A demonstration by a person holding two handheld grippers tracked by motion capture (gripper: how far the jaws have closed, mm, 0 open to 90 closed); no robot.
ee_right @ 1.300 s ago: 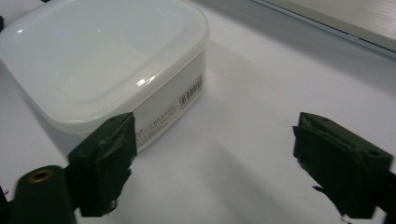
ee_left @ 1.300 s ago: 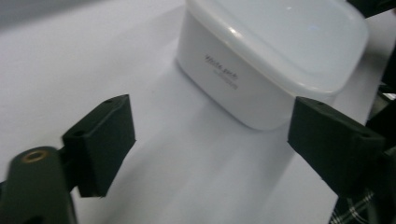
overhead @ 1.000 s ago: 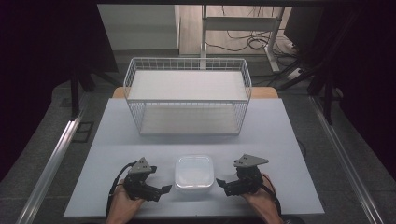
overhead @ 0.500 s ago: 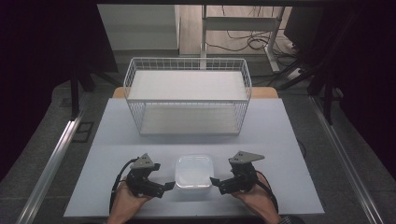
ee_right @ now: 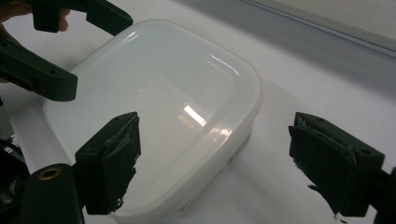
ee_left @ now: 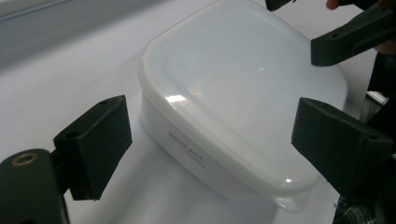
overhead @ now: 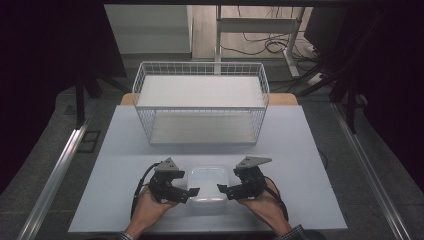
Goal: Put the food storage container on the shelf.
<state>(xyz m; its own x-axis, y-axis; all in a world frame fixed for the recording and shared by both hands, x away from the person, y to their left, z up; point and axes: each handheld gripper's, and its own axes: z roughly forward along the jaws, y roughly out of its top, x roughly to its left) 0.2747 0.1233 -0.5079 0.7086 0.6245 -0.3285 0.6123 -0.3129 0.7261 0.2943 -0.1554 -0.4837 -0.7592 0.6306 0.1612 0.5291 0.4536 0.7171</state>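
- The left gripper (overhead: 194, 192) sits at the near edge of the table (overhead: 310, 150), just left of a white lidded plastic container (overhead: 207, 180). Its jaws stand wide and have just been closing a little; in the left gripper view the container's near-left corner (ee_left: 243, 102) lies between them, with a gap on each side and no pad pressing on it.
- The right gripper (overhead: 223, 190) mirrors it on the container's right side. Its jaws are wide too and have just been narrowing; in the right gripper view one pad (ee_right: 116, 158) hangs over the lid (ee_right: 154, 102) and the other stands off to the side, clear of the wall.
- The container rests flat on the table near its front edge, midway between the two hands, lid on.
- Farther back, in the middle of the table, stands a white wire basket (overhead: 200, 102), well apart from the container.
- As I judge it, the work is at its start: both grippers flank the container, but no grip is made and nothing is lifted. Closing on it and moving it remain.
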